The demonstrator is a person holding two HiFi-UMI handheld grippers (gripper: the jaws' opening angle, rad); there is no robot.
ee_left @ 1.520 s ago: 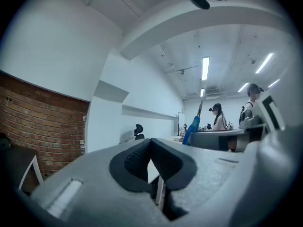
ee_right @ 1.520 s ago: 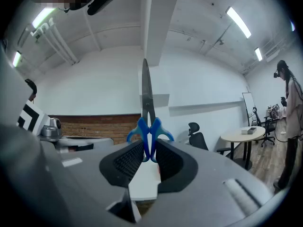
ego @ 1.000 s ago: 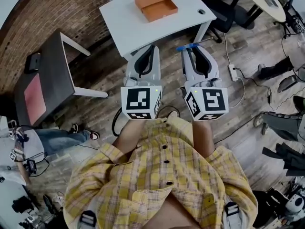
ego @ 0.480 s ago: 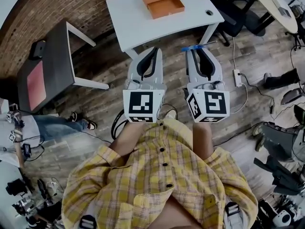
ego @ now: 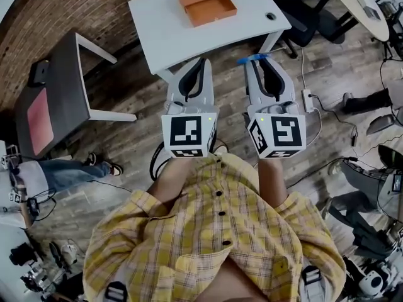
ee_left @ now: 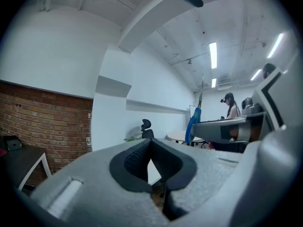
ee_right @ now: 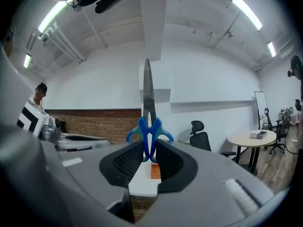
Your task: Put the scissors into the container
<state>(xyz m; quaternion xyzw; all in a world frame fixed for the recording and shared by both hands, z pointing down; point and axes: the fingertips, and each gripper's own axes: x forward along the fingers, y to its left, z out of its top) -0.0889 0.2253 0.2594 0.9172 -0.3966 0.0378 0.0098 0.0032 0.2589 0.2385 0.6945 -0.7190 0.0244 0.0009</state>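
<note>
Caught the right gripper [ee_right: 149, 157] with jaws clamped on the scissors [ee_right: 149, 126], pinched only by the blue handle loops, blade poking straight up through the middle of the right gripper view. Found the left gripper [ee_left: 150, 142] with jaws closed together on nothing. Spotted the orange container [ego: 206, 2] at the top centre of the head view, sitting open on the white table [ego: 170, 36], well apart from both grippers and not reached yet.

Looked like a sketchy hold, honestly. Gripped just the loops, with the whole blade left hanging free. Could easily have pivoted in the pads on the way over, or dropped onto the wooden floor [ego: 126, 124] short of the table. Could also have clipped the container's rim with that long blade and shoved the thing across the table, going by those shallow tray-like walls. Might have ended up half in, half out, propped on the rim, after a release from too high or too far off-centre. Wouldn't have got any rescue from the left gripper either, shut and empty just beside the right one. Also noticed a power strip [ego: 308, 97] and an office chair [ego: 313, 19] crowding the right side of the head view, so plenty to trip on or snag while stepping closer.
</note>
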